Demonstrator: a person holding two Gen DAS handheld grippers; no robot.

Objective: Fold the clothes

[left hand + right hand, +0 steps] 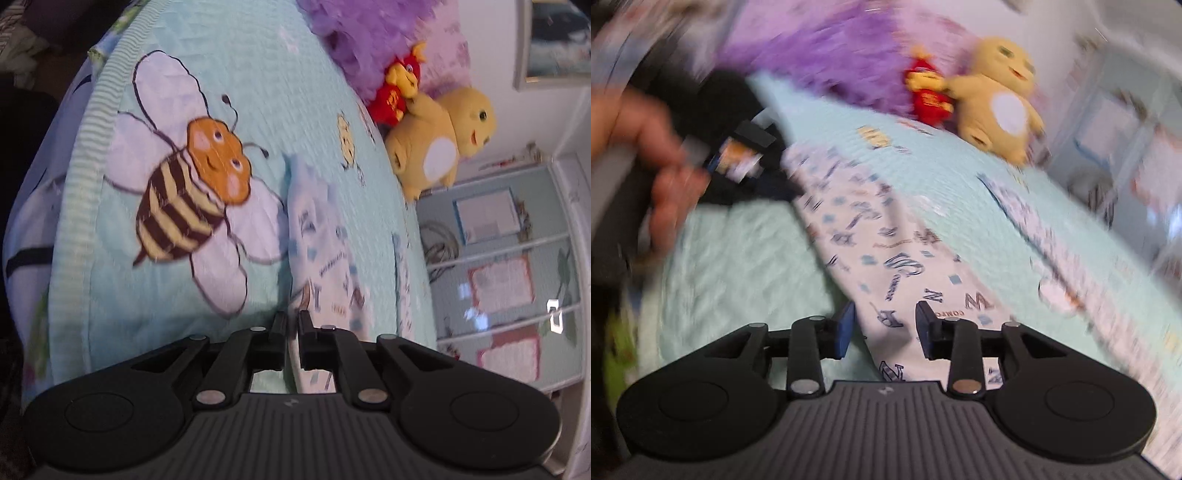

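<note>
A white garment (321,251) printed with blue letters lies stretched out on the pale turquoise bedspread (258,92). My left gripper (292,317) is shut on its near end, and a fold of the cloth runs up between the two black fingers. In the right wrist view the same garment (886,236) stretches away toward the plush toys. My right gripper (885,308) stands open over it, with cloth showing in the gap and the blue pads apart from it. At the left of that blurred view, a hand (653,155) holds the other black gripper at the garment's far end.
A big bee picture (192,192) covers the bedspread's left part. A yellow plush toy (439,147), a red one (397,92) and a purple fluffy pillow (354,33) sit at the head of the bed. A white rail (498,288) and a wall lie beyond the bed's right edge.
</note>
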